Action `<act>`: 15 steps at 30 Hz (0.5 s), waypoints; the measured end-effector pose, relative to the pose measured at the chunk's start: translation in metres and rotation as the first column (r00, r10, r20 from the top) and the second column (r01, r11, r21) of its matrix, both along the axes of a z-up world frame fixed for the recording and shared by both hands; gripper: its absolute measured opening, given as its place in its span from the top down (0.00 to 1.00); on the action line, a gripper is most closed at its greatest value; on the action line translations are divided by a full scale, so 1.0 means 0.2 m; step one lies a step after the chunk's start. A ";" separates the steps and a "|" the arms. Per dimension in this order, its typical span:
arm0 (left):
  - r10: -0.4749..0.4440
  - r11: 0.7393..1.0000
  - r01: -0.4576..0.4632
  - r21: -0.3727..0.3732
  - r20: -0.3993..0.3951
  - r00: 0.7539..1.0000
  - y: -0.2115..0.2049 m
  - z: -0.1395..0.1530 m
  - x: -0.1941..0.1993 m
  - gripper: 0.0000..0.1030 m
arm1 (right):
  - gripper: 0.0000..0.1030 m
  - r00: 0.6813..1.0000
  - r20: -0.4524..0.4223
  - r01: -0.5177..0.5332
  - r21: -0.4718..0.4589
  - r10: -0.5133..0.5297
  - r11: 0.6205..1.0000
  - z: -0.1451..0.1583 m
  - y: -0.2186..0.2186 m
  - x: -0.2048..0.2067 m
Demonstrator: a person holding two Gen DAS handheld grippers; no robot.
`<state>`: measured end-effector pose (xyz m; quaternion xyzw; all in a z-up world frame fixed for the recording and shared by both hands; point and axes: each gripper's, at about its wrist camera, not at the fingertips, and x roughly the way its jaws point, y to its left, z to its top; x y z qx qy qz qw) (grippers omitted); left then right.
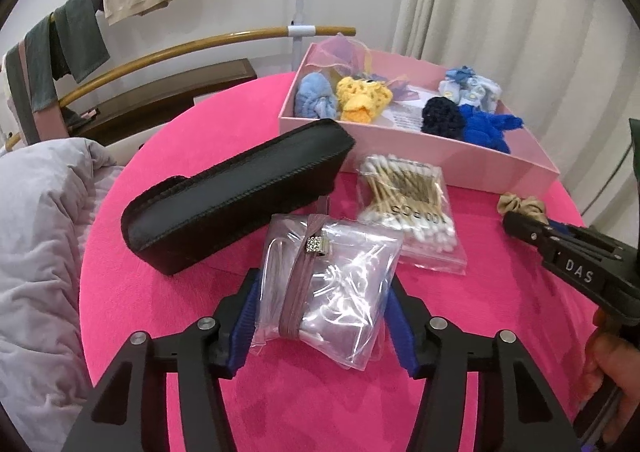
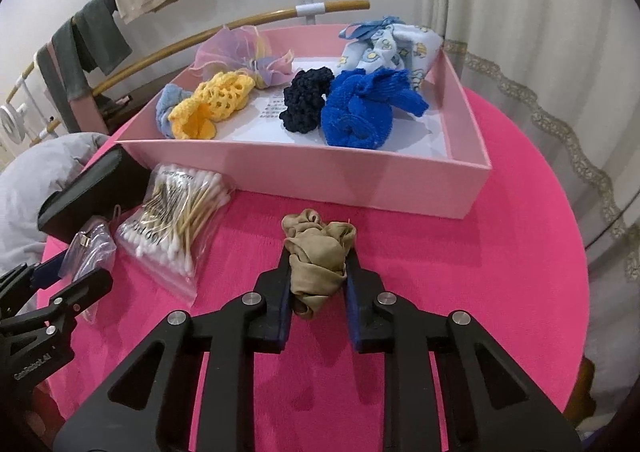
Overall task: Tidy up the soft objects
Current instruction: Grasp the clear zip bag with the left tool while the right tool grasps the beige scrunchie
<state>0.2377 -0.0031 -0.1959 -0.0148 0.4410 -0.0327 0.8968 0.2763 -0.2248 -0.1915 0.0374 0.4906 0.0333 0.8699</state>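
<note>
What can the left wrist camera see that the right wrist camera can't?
Only the left wrist view shows the whole black case and the left hand-held gripper closed on the clear plastic bag with its mauve band.

Only the right wrist view shows the right hand-held gripper squeezing the tan scrunchie up close, and the lace-edged curtain.

Both show the pink box of soft things, the bag of cotton swabs and the pink table.

Bright, even light; sharp; fisheye-warped, dark corners.
</note>
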 end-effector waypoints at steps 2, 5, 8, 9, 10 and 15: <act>-0.009 1.000 0.009 0.003 0.007 1.000 -0.02 0.02 -0.04 0.49 | 0.81 1.000 0.008 -0.002 0.004 0.002 1.000 0.03 0.00 -0.03; -0.016 1.000 0.016 0.019 0.027 0.999 -0.05 0.07 -0.09 0.49 | 0.81 1.000 0.026 -0.006 0.010 0.006 1.000 0.08 -0.01 -0.07; -0.028 0.999 0.026 0.031 0.059 0.998 -0.07 0.15 -0.16 0.49 | 0.81 0.999 0.054 -0.010 0.018 0.009 1.000 0.16 -0.01 -0.12; -0.031 0.999 0.029 0.034 0.071 0.997 -0.08 0.17 -0.18 0.49 | 0.81 0.998 0.067 -0.013 0.022 0.011 1.000 0.20 -0.01 -0.14; -0.032 0.999 0.029 0.038 0.080 0.996 -0.08 0.19 -0.20 0.49 | 0.81 0.997 0.078 -0.015 0.021 0.013 1.000 0.23 -0.01 -0.15; -0.036 0.998 0.029 0.052 0.145 0.989 -0.10 0.35 -0.30 0.49 | 0.81 0.991 0.131 -0.031 0.023 0.028 0.999 0.35 0.01 -0.20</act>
